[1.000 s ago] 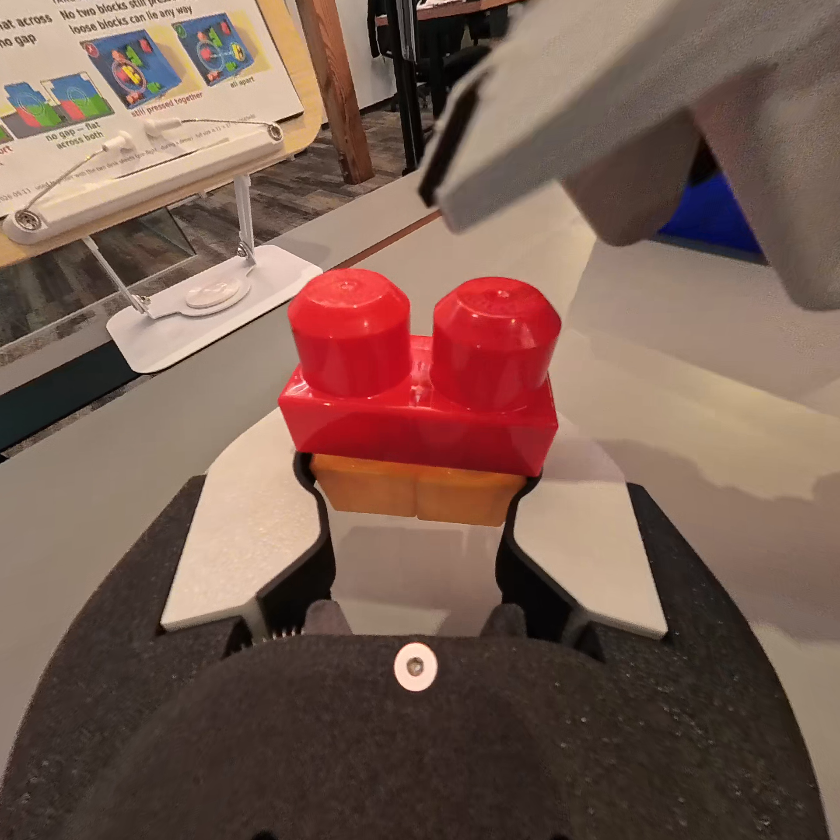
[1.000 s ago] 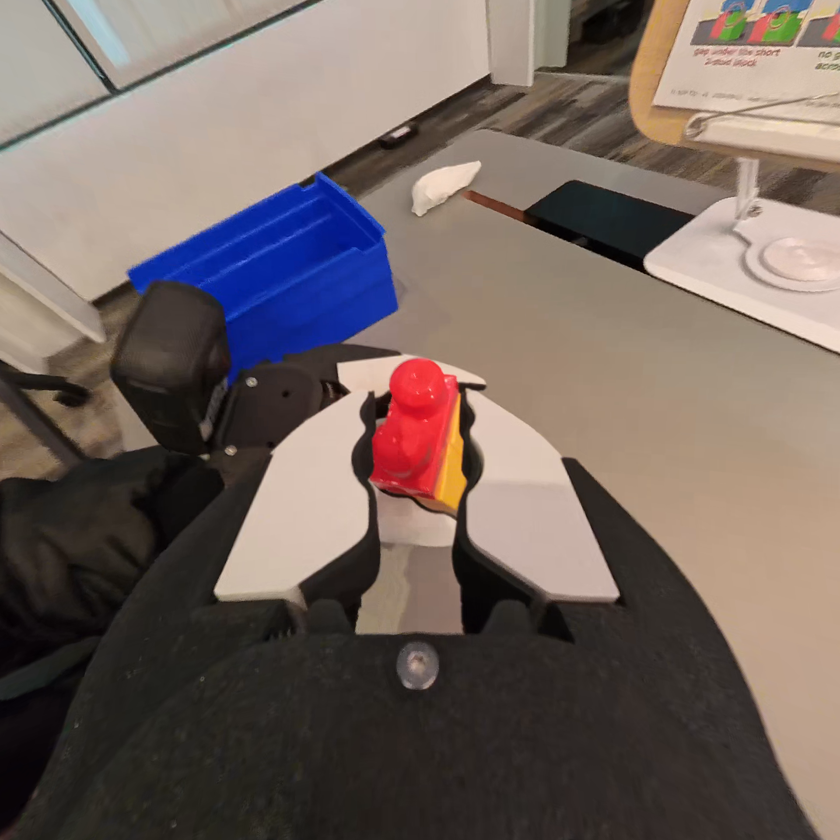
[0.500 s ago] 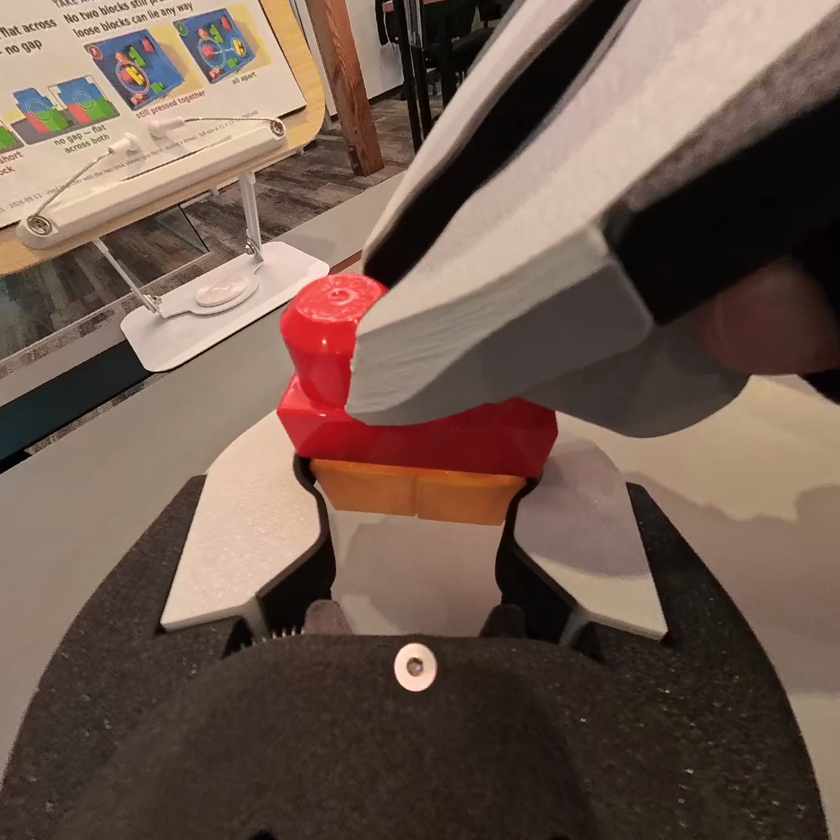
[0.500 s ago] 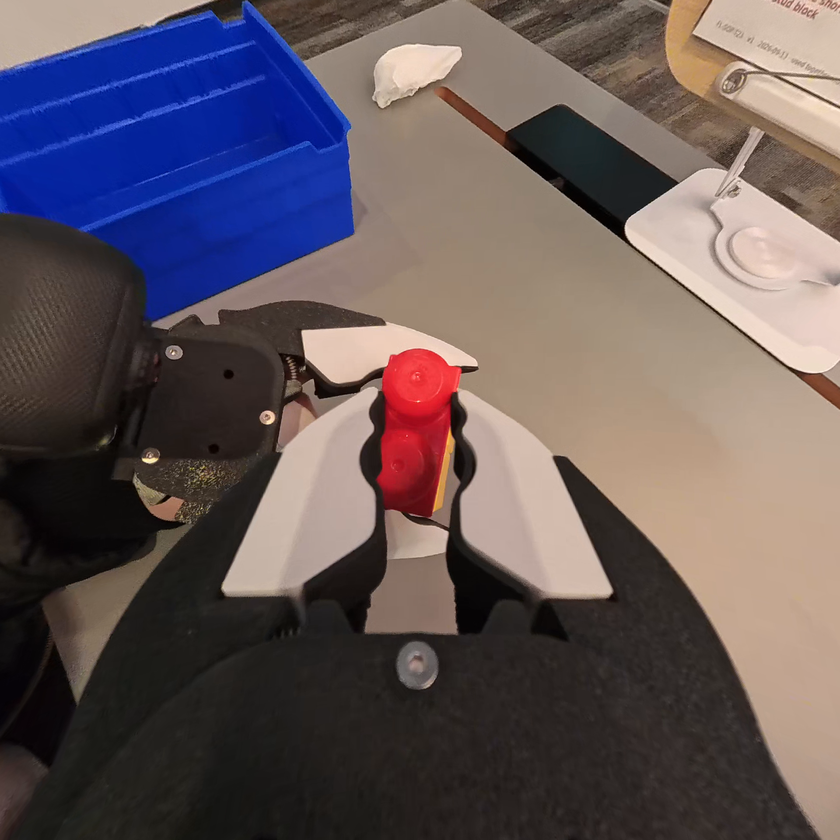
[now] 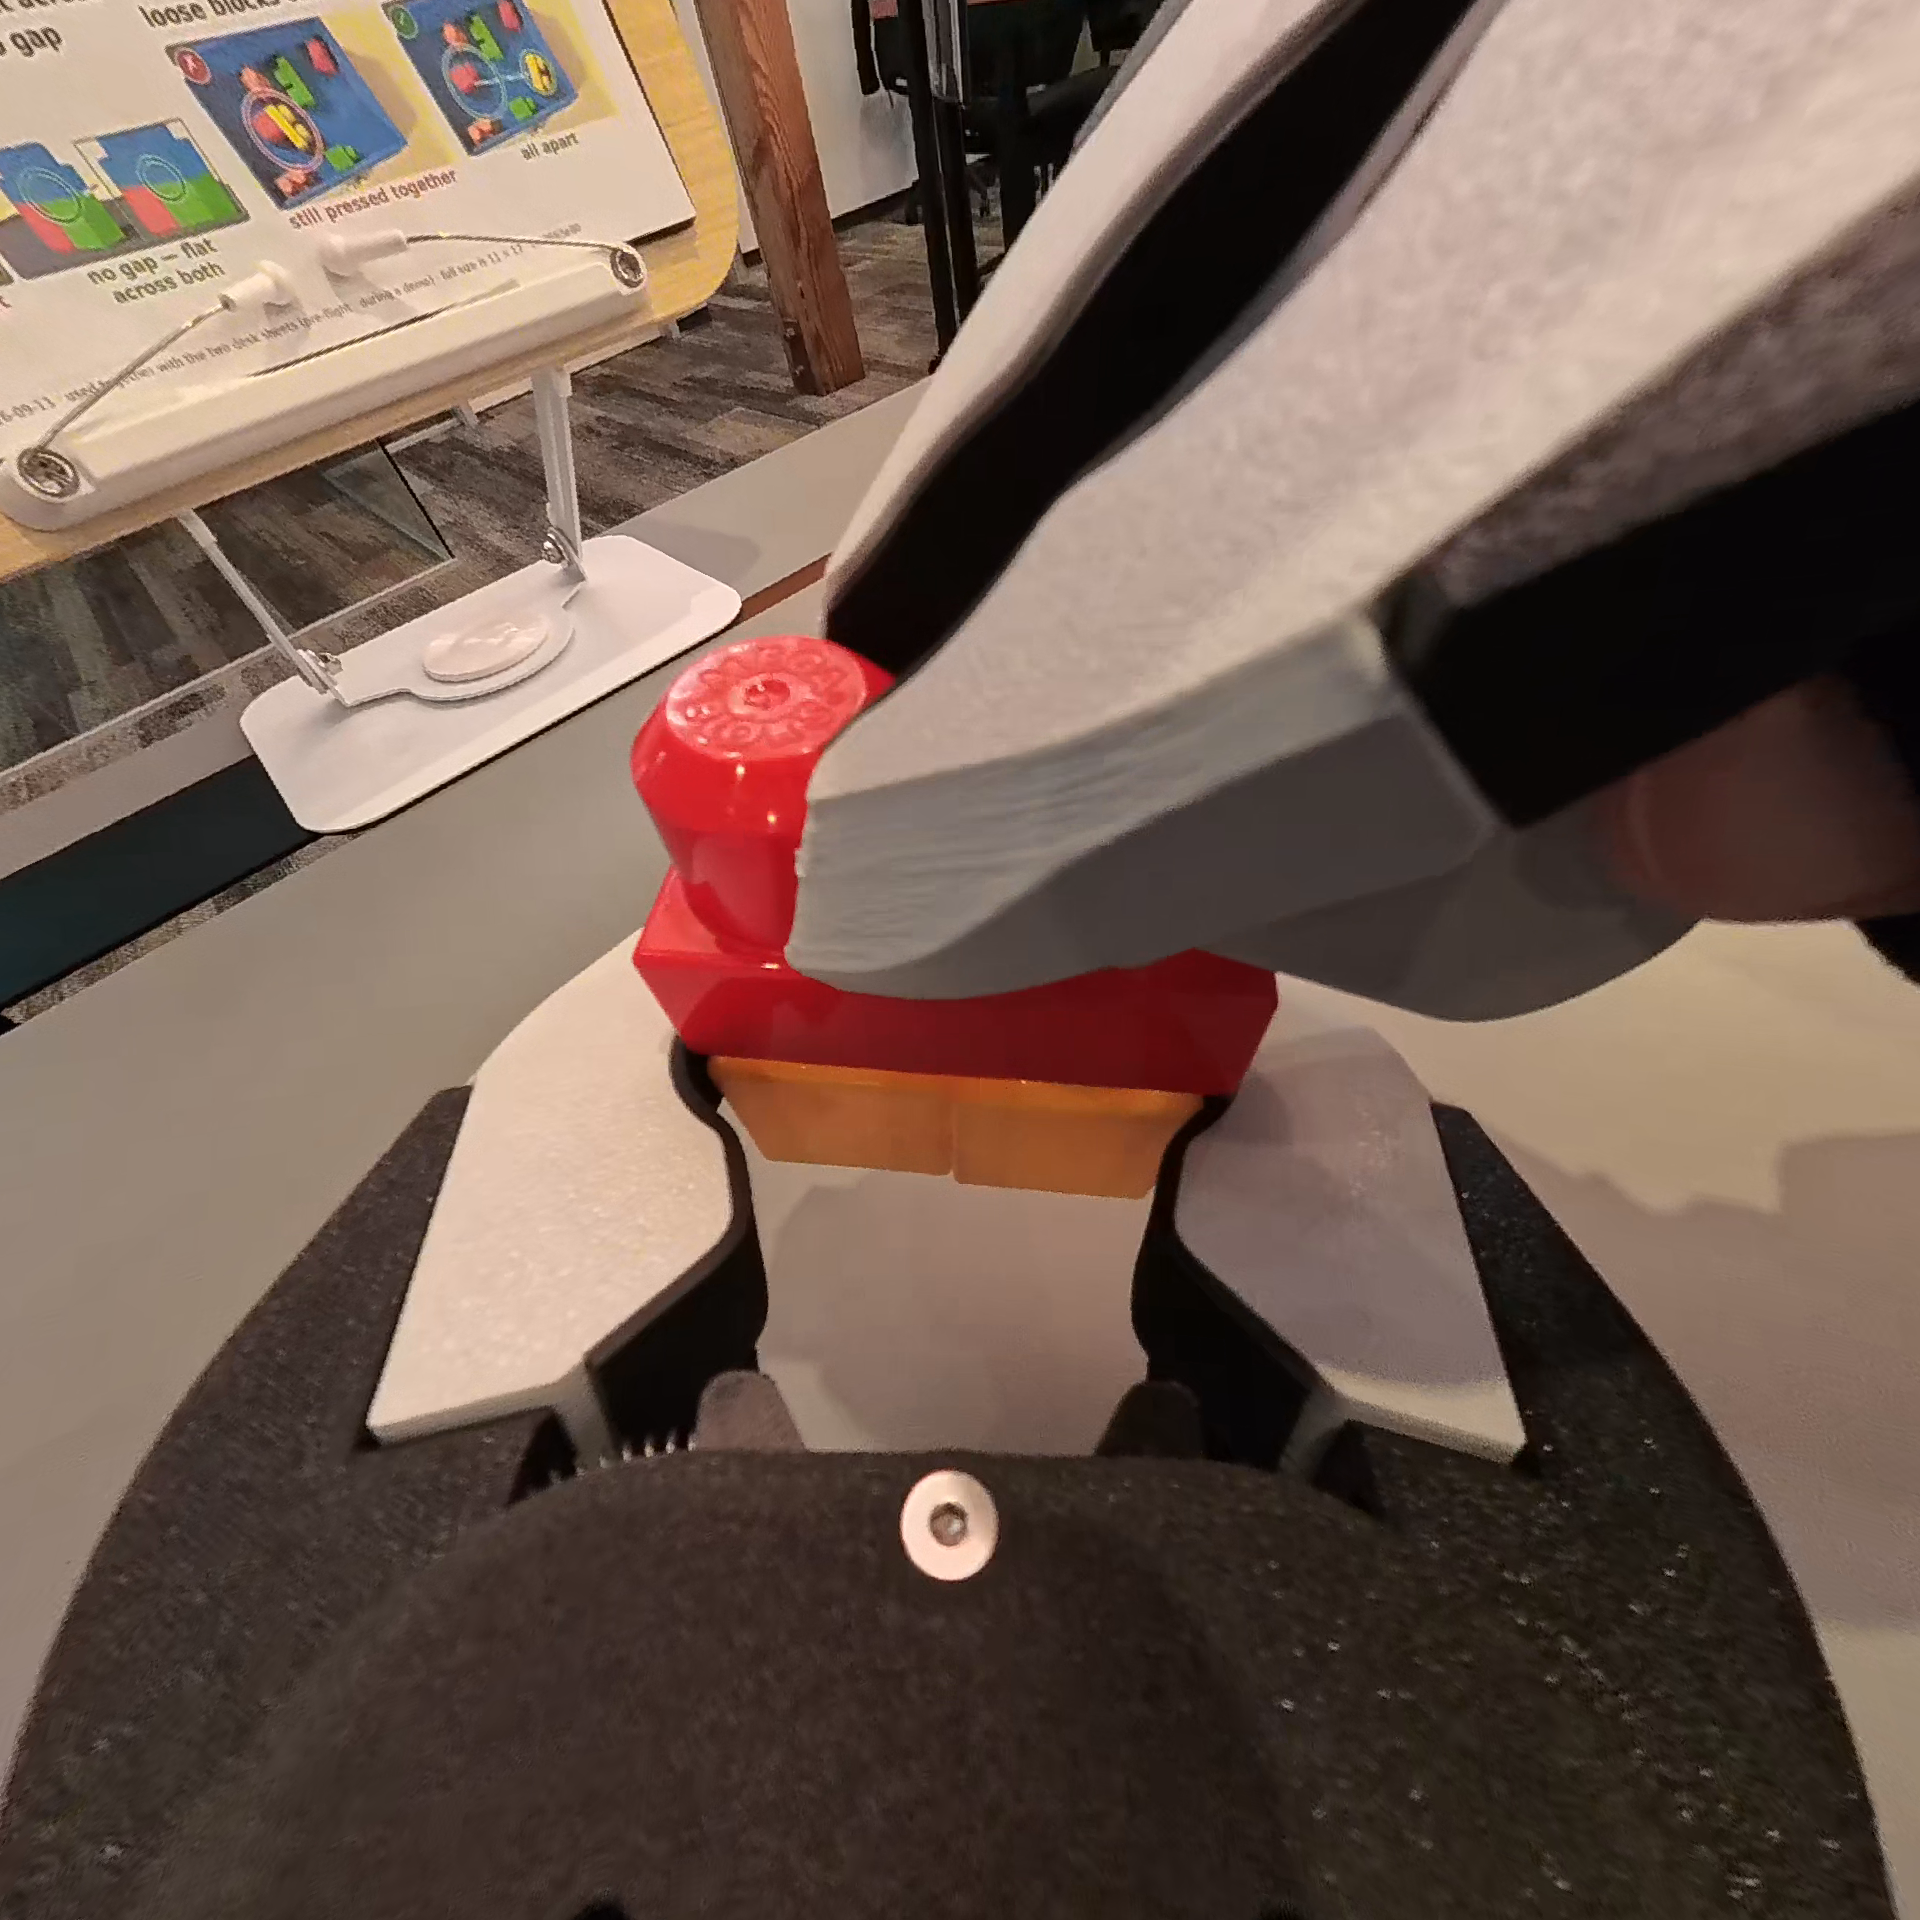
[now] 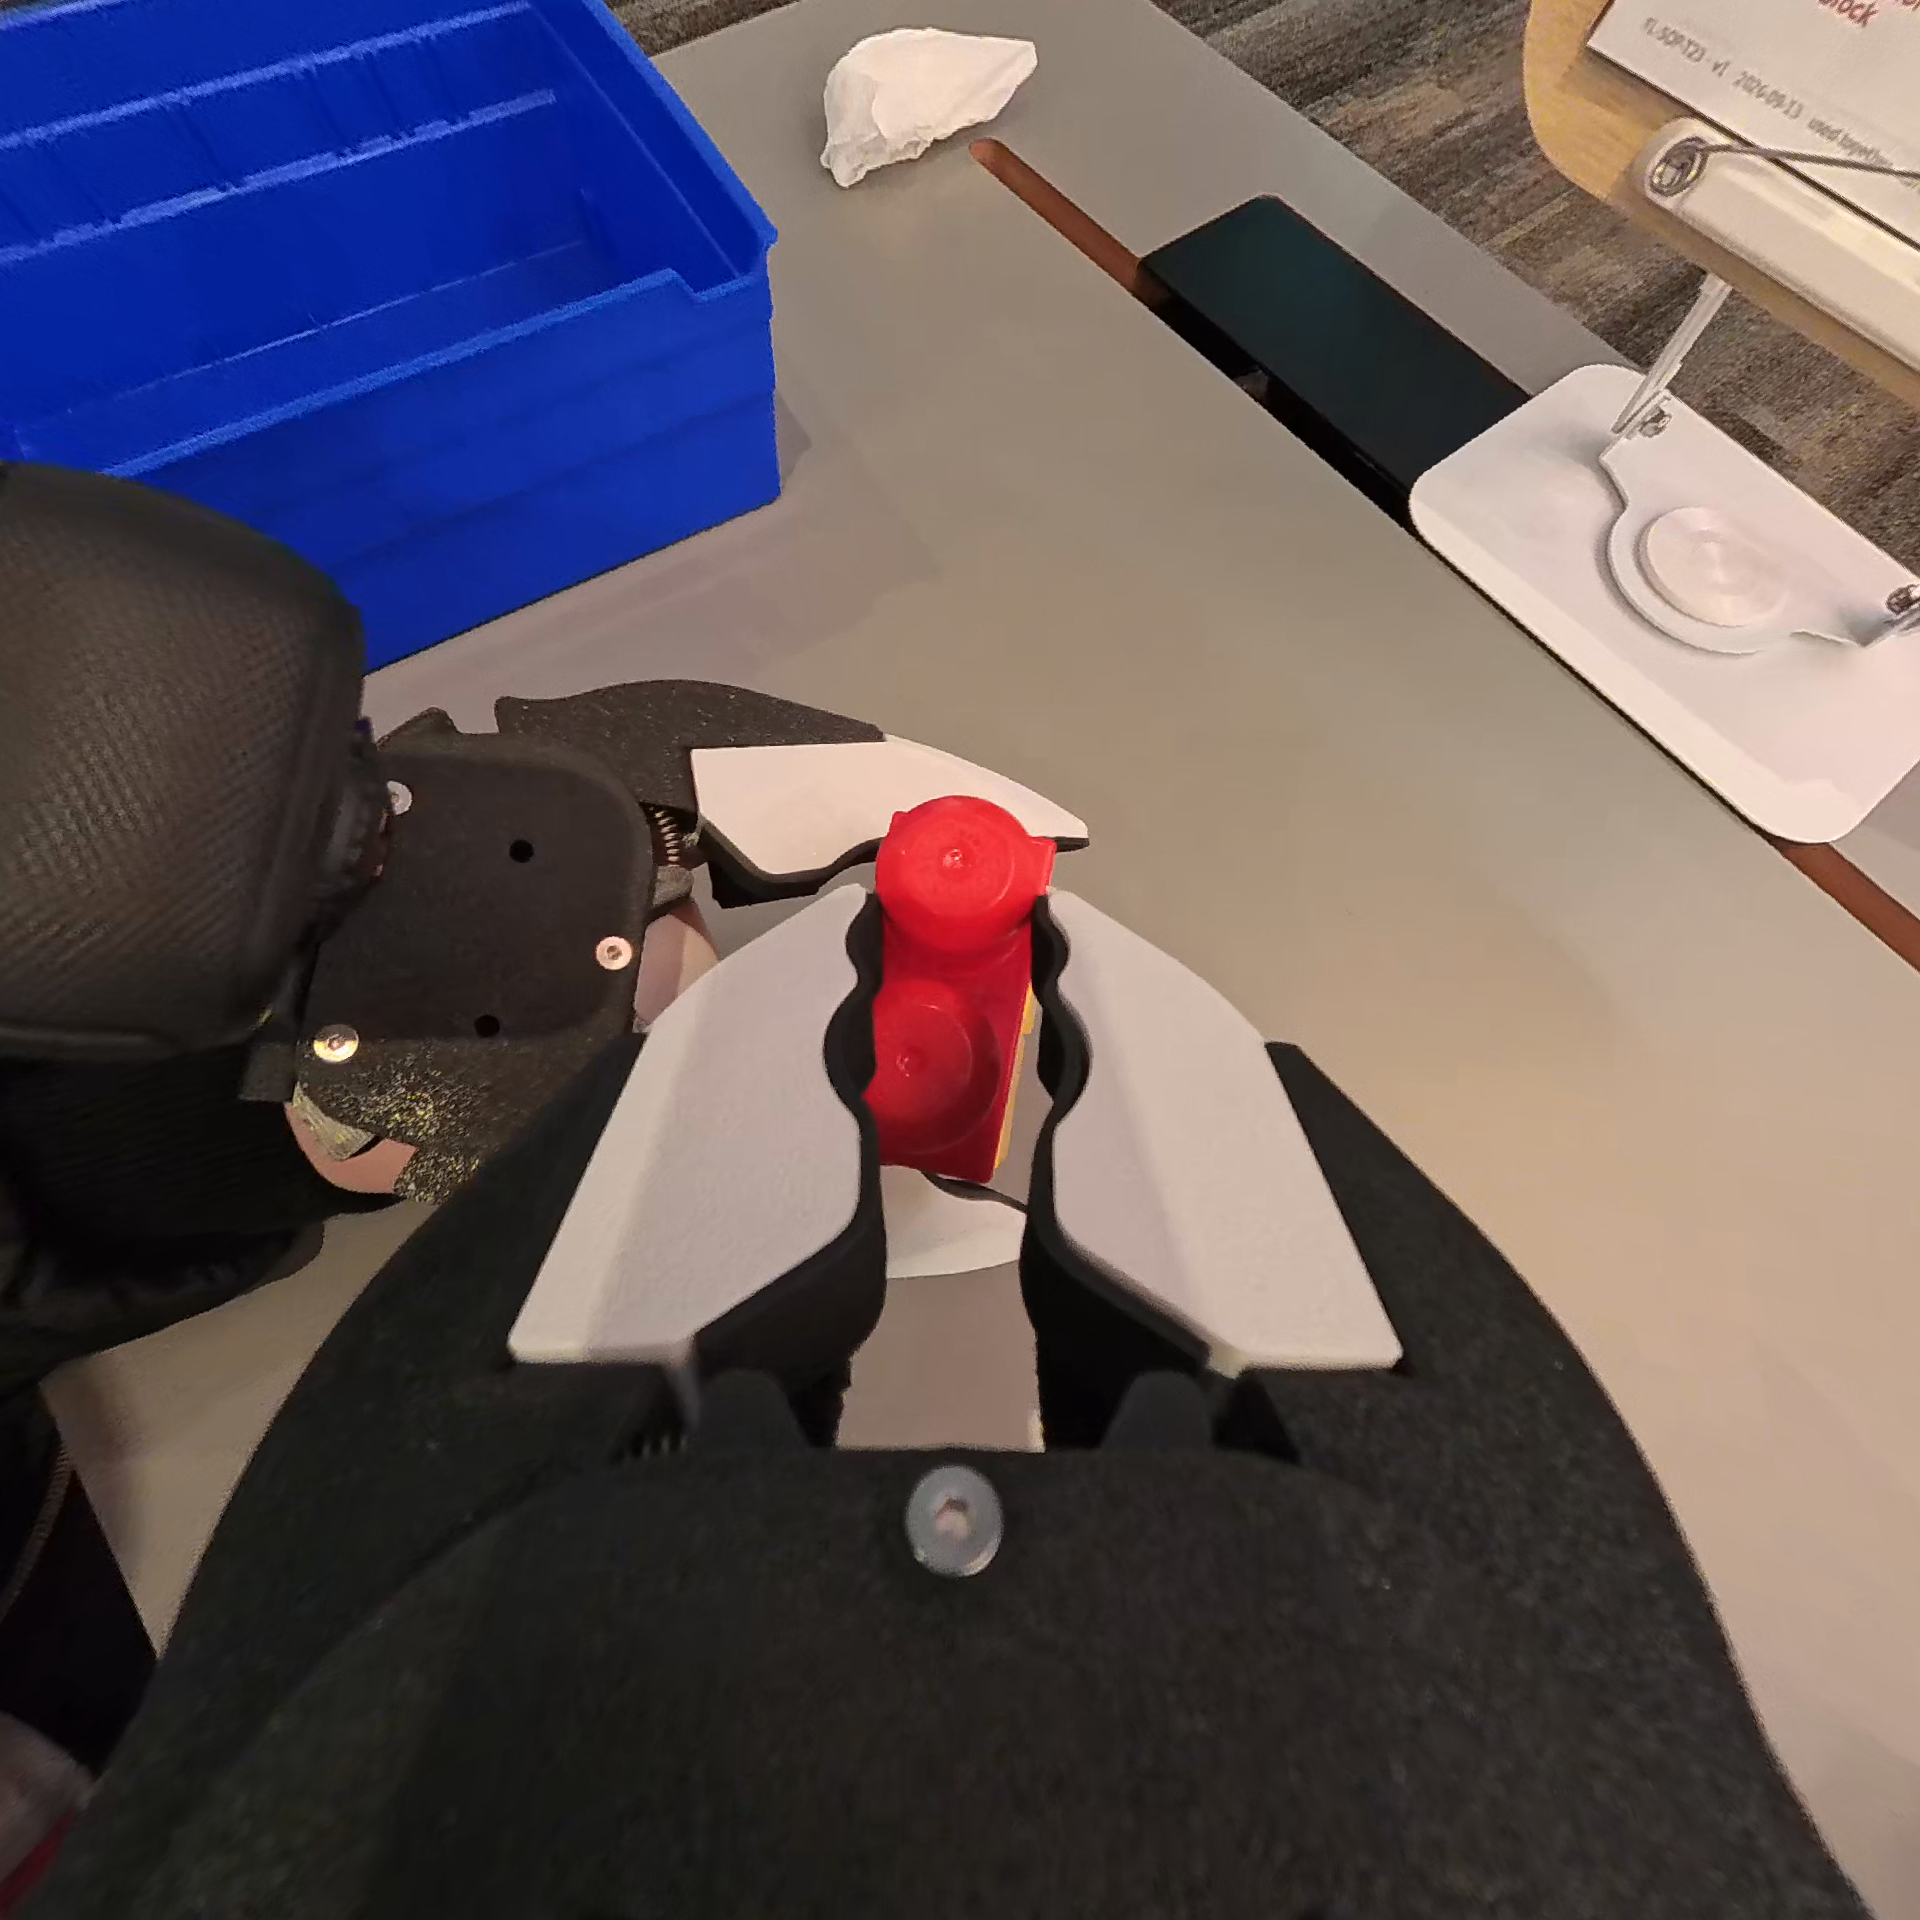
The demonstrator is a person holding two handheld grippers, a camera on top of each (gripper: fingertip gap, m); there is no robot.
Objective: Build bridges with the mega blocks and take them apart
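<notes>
Two blocks: red block [image 5: 956, 1013] stacked on orange block [image 5: 945, 1138], raised above the worktop [image 6: 1195, 727].
Left hand-held gripper [image 5: 951, 1132]: clenched on the orange block's ends.
Right hand-held gripper [image 6: 951, 1023]: clamped across the red block, along its long axis.
Coming move: probably pulling them apart.

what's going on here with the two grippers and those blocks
A person is working two handheld grippers on one small stack: a red block pressed onto an orange block. The left gripper is shut on the orange block, and the right gripper has its fingers around the red one from above. They look set to be pulled apart. The blue bin sits nearby.
</notes>
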